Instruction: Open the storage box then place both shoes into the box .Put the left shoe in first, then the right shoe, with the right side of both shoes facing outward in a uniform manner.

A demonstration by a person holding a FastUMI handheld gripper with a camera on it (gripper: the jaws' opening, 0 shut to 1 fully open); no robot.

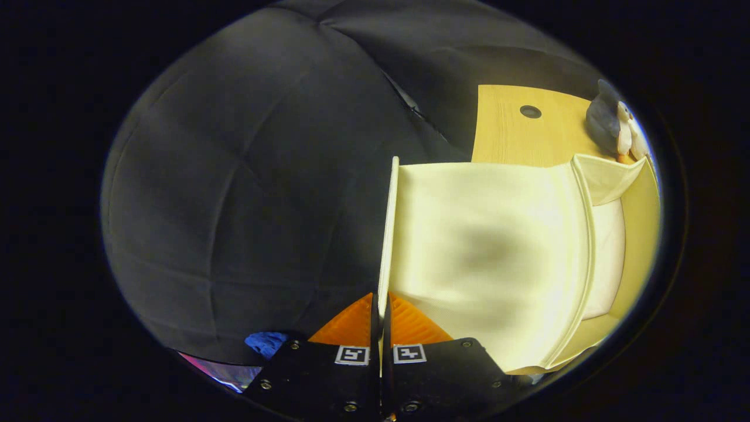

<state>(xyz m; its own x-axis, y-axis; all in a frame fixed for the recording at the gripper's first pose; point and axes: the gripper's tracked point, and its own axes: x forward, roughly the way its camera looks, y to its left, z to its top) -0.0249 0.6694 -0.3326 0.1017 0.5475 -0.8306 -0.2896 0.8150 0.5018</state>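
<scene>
Box-opening step: fingers (379, 310) pinch the storage box (609, 258) lid (388, 234) edge; next, swing it fully open.

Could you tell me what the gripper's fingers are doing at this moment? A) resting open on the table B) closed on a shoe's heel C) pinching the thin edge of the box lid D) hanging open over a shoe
C: the gripper has both fingers pressed on the thin rim of the cream box lid, swung up on edge.

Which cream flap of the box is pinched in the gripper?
The big lid: the gripper is shut on its thin edge, while the small flap lies far beyond the fingers, near the shoe.
</scene>
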